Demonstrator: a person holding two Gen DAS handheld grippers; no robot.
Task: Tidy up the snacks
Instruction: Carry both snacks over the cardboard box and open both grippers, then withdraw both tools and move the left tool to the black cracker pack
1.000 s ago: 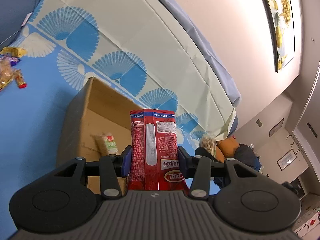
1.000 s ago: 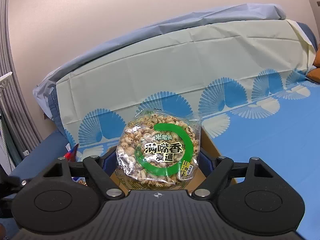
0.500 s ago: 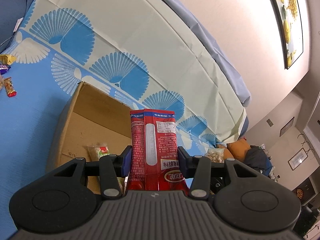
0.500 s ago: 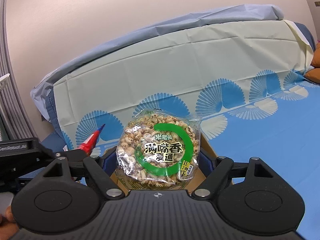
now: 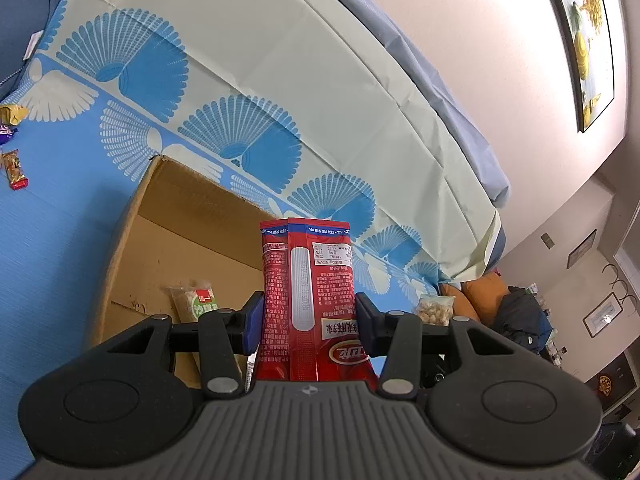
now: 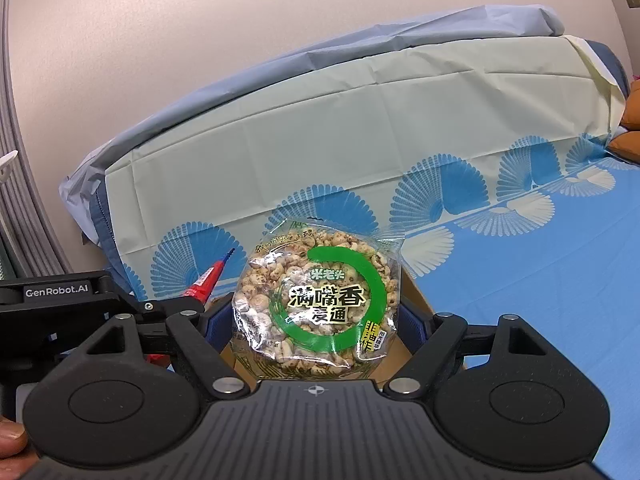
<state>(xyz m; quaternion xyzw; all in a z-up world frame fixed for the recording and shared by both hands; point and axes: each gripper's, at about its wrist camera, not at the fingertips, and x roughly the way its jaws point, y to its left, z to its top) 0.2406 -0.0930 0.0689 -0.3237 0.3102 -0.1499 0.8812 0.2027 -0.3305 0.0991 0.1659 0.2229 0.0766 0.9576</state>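
Two packets held: one in each gripper, both poised at the cardboard box [image 5: 192,248].
Red packet [image 5: 308,300]: upright, clamped between the pads of the left gripper [image 5: 308,322]; it stands over the box's open mouth, toward the right side.
Puffed-grain bag [image 6: 316,300]: clear bag with a green ring, pinched at its sides by the right gripper [image 6: 316,320], jaws set wide around it; brown box edges show just beneath and beside it.
Box contents: one green-labelled snack pouch [image 5: 198,300] lies on the floor at about 9 o'clock of the red packet.
Left gripper seen from the right camera: at 9 o'clock of the grain bag, the red packet's tip poking up.
Loose snacks: small wrappers [image 5: 14,168] on the blue cloth [image 5: 52,240], well apart at 10 o'clock of the box.
Step in hand: carry-to-box, with both packets apparently ready to go in.
Next move, as a judgement: lower each packet inside the walls, clear of the pouch, then open the jaws; the two grippers are close, so one at a time would be safer.
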